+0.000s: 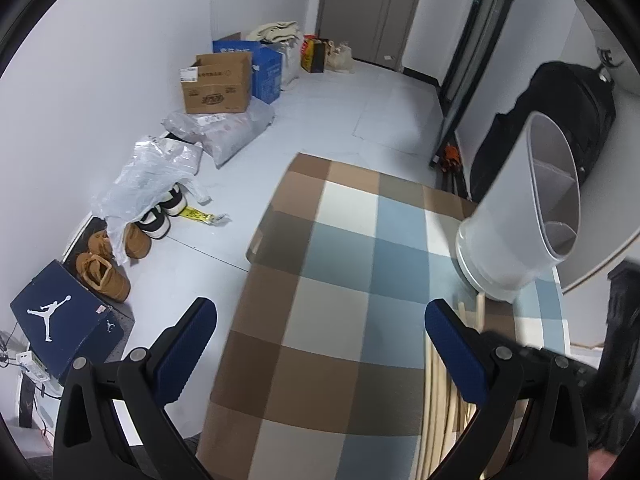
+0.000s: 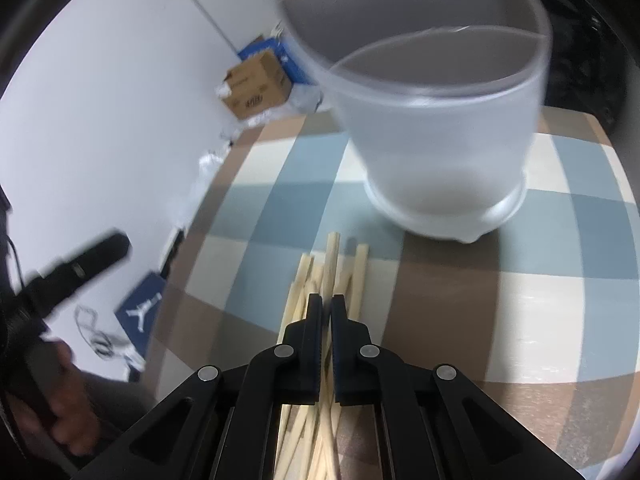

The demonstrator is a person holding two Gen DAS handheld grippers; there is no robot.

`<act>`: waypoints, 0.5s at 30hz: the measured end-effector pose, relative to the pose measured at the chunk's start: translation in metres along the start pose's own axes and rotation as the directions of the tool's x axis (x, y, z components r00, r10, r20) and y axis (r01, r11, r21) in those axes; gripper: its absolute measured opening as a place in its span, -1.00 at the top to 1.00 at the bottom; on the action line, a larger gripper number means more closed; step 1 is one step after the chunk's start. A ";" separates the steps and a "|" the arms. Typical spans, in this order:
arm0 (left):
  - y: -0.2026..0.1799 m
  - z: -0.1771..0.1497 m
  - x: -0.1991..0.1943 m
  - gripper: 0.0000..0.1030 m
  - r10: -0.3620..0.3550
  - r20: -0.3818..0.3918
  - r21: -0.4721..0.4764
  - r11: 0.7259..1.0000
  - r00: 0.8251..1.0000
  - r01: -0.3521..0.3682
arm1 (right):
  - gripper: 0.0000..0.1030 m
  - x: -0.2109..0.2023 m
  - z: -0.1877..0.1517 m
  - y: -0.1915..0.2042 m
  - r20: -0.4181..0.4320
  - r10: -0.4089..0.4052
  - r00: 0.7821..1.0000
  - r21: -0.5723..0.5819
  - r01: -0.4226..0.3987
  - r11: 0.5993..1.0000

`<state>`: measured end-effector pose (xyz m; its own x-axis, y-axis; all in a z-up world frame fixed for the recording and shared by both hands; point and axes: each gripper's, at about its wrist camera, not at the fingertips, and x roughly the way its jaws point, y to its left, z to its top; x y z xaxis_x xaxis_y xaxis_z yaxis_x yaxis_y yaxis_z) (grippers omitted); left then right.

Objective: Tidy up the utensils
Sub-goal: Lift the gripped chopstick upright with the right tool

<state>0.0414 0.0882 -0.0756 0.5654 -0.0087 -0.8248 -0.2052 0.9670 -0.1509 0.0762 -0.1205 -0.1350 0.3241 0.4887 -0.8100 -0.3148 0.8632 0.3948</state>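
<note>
Two grippers (image 1: 320, 344) (image 2: 327, 308), one holder (image 2: 432, 120), many chopsticks (image 2: 340, 272).

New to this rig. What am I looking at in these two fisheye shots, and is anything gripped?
There is no robot: a person holds a two-finger gripper in each hand, with a camera on each looking along its fingers.

The left wrist view shows the left gripper open over the brown, blue and cream checked tablecloth, holding nothing.

The right wrist view shows the right gripper, jaws nearly closed over a pile of pale wooden chopsticks. Whether one is pinched cannot be told.

Behind the pile stands the frosted translucent plastic utensil holder, divided inside and apparently empty.
</note>
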 end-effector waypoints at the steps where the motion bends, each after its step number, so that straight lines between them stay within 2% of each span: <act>1: -0.004 -0.001 0.002 -0.97 -0.006 -0.011 0.012 1.000 1.000 0.006 | 0.94 -0.004 0.001 -0.004 0.013 0.016 1.000 0.018 -0.016 1.000; 8: -0.035 -0.019 0.015 -0.97 -0.039 -0.104 0.136 0.989 0.994 0.053 | 0.94 -0.031 0.006 -0.030 0.093 0.117 0.989 0.131 -0.129 0.983; 12: -0.046 -0.031 0.022 -0.97 -0.042 -0.166 0.186 0.980 0.985 0.073 | 0.94 -0.048 0.004 -0.040 0.140 0.148 0.979 0.151 -0.169 0.974; 15: -0.054 -0.036 0.028 -0.82 -0.021 -0.204 0.223 0.973 0.979 0.067 | 0.94 -0.061 0.003 -0.045 0.169 0.165 0.972 0.155 -0.192 0.969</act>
<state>0.0394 0.0269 -0.1105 0.3944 -0.0808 -0.9154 0.0164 0.9966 -0.0809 0.0732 -0.1888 -0.1022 0.4141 0.6388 -0.6485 -0.2289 0.7626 0.6050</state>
